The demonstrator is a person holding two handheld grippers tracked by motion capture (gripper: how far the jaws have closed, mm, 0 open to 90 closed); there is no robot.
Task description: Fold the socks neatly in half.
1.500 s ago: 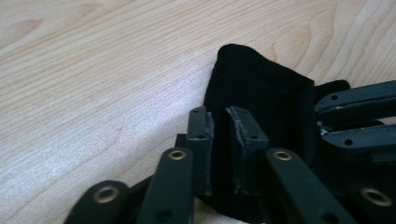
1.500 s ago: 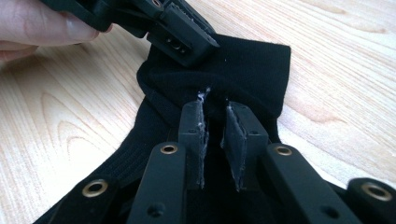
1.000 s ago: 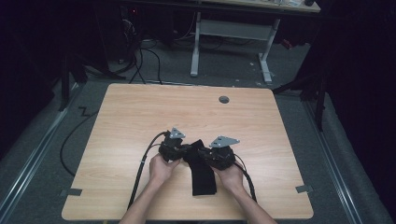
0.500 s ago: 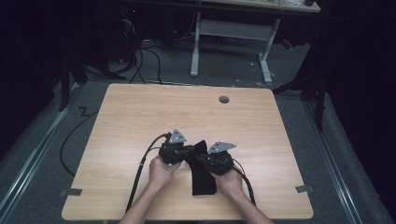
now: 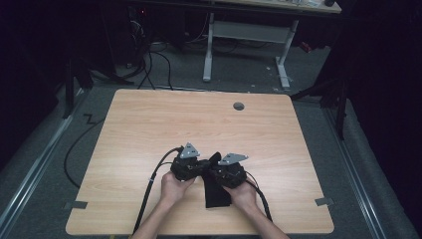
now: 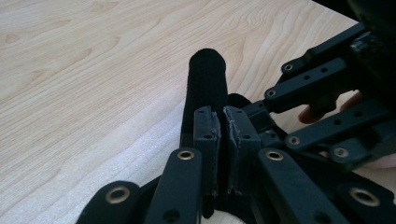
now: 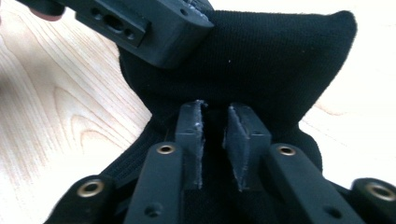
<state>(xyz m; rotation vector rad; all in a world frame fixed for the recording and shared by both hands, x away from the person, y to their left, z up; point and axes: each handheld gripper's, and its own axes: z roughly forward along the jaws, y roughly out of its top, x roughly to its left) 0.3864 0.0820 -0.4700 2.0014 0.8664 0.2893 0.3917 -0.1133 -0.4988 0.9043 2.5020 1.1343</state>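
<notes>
A table (image 5: 149, 129) takes up the middle of the high view. In its lower middle lies a cloth (image 5: 215, 191), reaching down toward the table's near edge. The left gripper (image 5: 188, 167) sits just left of the cloth's upper end, the right gripper (image 5: 228, 172) just right of it, the two close together. A small hole (image 5: 239, 106) lies in the table's upper right part, well apart from them. Behind the table, at the top of the frame, stands a desk frame (image 5: 246, 32) on the floor.

You will find no legible text, label, brand, number or sign on any surface in these views.
</notes>
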